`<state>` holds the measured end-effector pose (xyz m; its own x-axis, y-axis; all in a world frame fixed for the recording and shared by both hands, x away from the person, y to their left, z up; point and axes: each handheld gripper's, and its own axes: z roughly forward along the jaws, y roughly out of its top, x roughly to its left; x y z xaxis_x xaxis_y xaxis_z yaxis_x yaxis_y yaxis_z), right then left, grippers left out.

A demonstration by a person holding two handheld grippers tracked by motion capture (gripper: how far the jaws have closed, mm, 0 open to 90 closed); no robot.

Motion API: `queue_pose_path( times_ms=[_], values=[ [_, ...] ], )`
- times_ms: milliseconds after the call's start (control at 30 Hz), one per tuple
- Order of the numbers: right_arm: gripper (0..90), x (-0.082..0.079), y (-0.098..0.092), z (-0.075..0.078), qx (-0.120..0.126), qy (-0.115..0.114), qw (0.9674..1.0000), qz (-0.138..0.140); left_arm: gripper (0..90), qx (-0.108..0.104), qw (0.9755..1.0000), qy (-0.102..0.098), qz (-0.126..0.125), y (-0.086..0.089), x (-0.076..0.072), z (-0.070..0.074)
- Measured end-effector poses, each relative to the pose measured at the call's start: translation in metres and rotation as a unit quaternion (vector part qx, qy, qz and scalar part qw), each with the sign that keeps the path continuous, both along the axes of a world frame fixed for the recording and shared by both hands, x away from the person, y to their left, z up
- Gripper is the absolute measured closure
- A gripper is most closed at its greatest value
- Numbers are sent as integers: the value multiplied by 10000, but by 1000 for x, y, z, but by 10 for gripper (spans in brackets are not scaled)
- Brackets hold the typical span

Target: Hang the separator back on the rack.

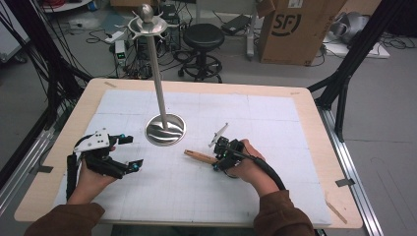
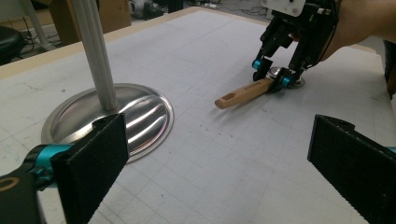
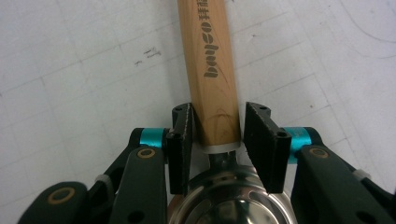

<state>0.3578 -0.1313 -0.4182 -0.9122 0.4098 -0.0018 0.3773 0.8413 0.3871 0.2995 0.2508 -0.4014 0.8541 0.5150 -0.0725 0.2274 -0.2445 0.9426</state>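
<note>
A utensil (image 1: 199,156) (image 2: 243,91) (image 3: 212,60) with a wooden handle lies flat on the white mat, its round metal head (image 3: 229,200) toward the person's right hand. My right gripper (image 1: 220,158) (image 2: 273,74) (image 3: 217,126) is shut on the handle just where it meets the metal head. To the left, my left gripper (image 1: 132,151) (image 2: 217,172) hovers low over the mat, jaws wide open and holding nothing. A tall metal stand (image 1: 158,83) with hooks at its top rises from a round shiny base (image 1: 165,129) (image 2: 140,116) between and beyond the two grippers.
The white gridded mat (image 1: 255,113) covers most of the wooden table (image 1: 314,123). Behind the table stand a black stool (image 1: 203,37) and a cardboard box (image 1: 295,29), with cables on the floor. A black frame leg (image 1: 344,83) runs along the right side.
</note>
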Motion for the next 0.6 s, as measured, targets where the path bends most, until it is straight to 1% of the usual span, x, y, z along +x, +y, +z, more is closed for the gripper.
queue_pose_path(
  times_ms=[67, 133, 400, 433, 467, 500, 600],
  values=[
    [618, 2, 2, 1, -86, 14, 9999, 55, 60, 14, 10000, -2, -9, 0, 0, 0],
    [621, 2, 5, 2, -199, 58, 9998, 42, 60, 36, 10000, 3, -10, -1, 0, 0],
    [644, 4, 10, 3, -365, 101, 9992, 135, 60, 74, 10000, 12, -35, -3, -1, -1],
    [666, 4, 14, 4, -524, 103, 9984, 199, 60, 75, 10000, 14, -25, -3, -1, -1],
    [666, 4, 14, 4, -524, 103, 9984, 199, 60, 66, 10000, 17, -30, -4, -1, -1],
    [679, 3, 18, 4, -656, 91, 9975, 256, 60, 73, 10000, 20, -46, -4, -1, -1],
    [684, 2, 18, 5, -652, 108, 9976, 222, 60, 78, 10000, 13, -29, -3, -1, -1]
  ],
)
